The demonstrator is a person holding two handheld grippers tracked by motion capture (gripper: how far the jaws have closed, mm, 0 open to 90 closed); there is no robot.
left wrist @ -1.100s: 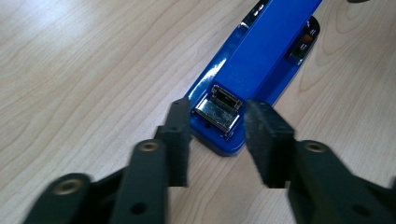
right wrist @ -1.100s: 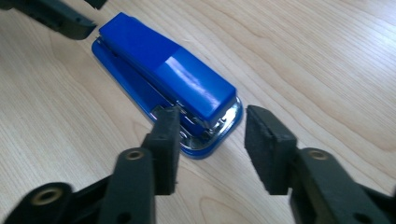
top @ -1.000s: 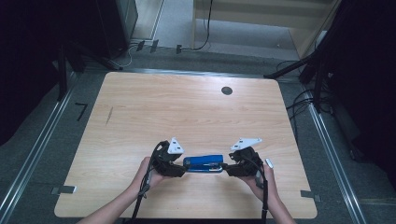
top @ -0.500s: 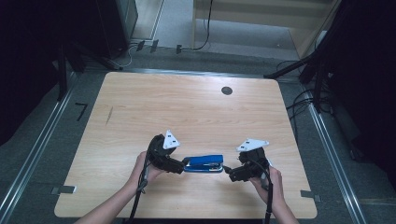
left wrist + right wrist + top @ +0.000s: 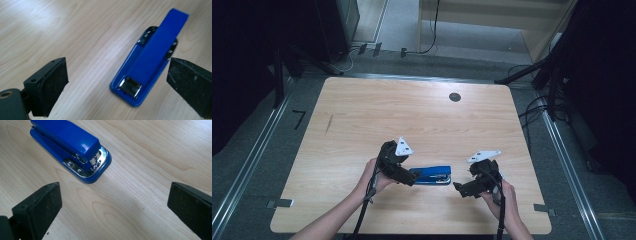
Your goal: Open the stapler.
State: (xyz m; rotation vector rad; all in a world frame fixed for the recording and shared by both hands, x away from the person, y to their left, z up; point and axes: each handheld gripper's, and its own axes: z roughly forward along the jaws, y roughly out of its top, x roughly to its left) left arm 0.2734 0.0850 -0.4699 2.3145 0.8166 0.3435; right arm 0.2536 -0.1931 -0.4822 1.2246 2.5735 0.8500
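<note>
High view first: the blue stapler (image 5: 432,175) lies flat on the wooden table (image 5: 412,120), low in the frame and a bit right of centre, long side running left to right. The left claw (image 5: 411,180) sits right at the stapler's left end, held in the person's left hand (image 5: 374,180). The right claw (image 5: 458,189) is just off the stapler's right end, apart from it, in the right hand (image 5: 506,197). There's a small dark round spot (image 5: 455,97) in the table up near its far edge.

Left gripper view: the left claw (image 5: 117,87) is wide open, it's just been opening, and the stapler (image 5: 150,55) runs from lower centre up to the upper right of the frame. Its near end lies between the two jaws and the right jaw overlaps its edge in the picture, but neither pad is pressing on it.

Right gripper view: the right claw (image 5: 115,207) is wide open too, just been opening, with bare table between the jaws. The stapler (image 5: 70,147) is in the upper left of the frame, metal nose pointing toward the claw, clear of both jaws
</note>
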